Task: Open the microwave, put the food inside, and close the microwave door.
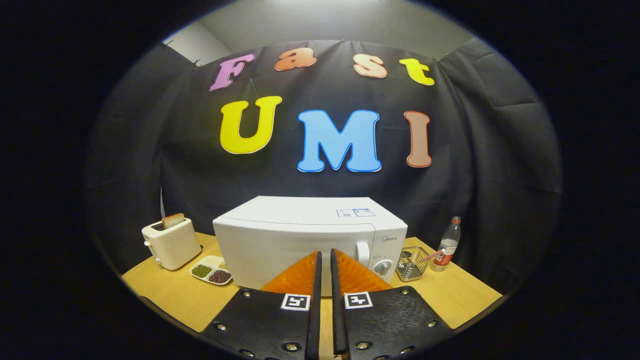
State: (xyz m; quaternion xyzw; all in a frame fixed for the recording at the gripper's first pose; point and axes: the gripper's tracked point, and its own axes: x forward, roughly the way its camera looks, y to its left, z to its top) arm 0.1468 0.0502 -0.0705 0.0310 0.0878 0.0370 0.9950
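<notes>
Pointing at the closed white microwave [300, 240], gripper [325, 257] fingers nearly together, holding nothing; divided food plate [212, 271] sits left.

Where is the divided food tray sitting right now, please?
In the gripper view, the divided food tray lies on the wooden table, between the toaster and the closed microwave, ahead-left of the nearly shut gripper.

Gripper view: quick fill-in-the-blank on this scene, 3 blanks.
1. The microwave door is ____.
2. The bread slice stands in the ____.
3. The tool fingers are nearly ____, holding nothing, pointing at the microwave.

Missing: closed; toaster; shut
</notes>
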